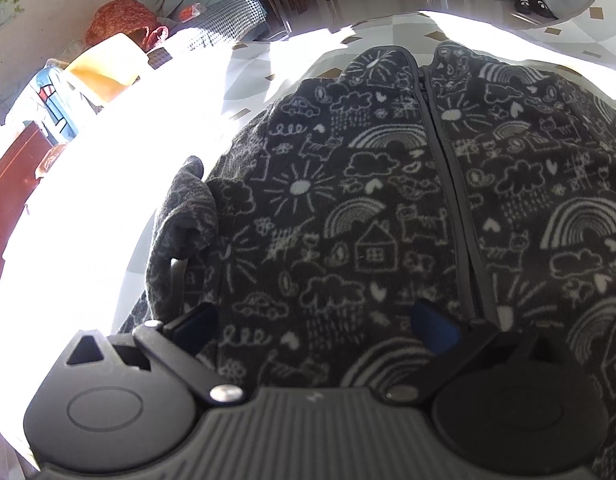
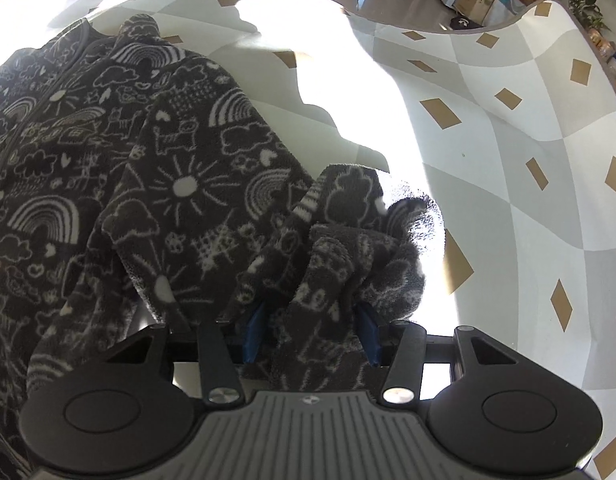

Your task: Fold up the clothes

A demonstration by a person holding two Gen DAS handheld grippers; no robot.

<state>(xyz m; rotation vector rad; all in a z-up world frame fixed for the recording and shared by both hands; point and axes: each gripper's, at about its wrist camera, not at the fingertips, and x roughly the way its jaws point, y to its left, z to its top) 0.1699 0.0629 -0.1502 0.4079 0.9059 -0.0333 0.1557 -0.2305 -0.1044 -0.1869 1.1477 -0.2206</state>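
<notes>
Your fleece jacket (image 1: 388, 184) lies spread on the checked mat (image 2: 508, 152), front side up, with its grey zipper (image 1: 440, 168) running down the middle. It is dark grey, printed all over with white doodles: suns, rainbows, clouds, little houses.

Your left gripper (image 1: 314, 326) hangs over the jacket just beside the zipper, on the side away from the sunlit edge of the mat. Its blue-padded fingers (image 1: 436, 326) stand wide apart, and no cloth is caught between them; the printed front simply lies under the gap. On the outer side of the jacket from the zipper, a sleeve (image 1: 183, 220) is bunched up against the body, its paler inner face showing, with its lower end close to the finger on that side. You cannot tell from this view whether that finger touches it.

Your right gripper (image 2: 312, 332) is on the other side of the jacket from the zipper, at the outer edge. Its blue pads (image 2: 255, 330) are partly closed and clamped on a thick gathered fold of the other sleeve (image 2: 340, 256), which fills the space between them and piles up ahead of the tips. Beyond that bunch the mat is in hard sunlight, well clear of the jacket.
</notes>
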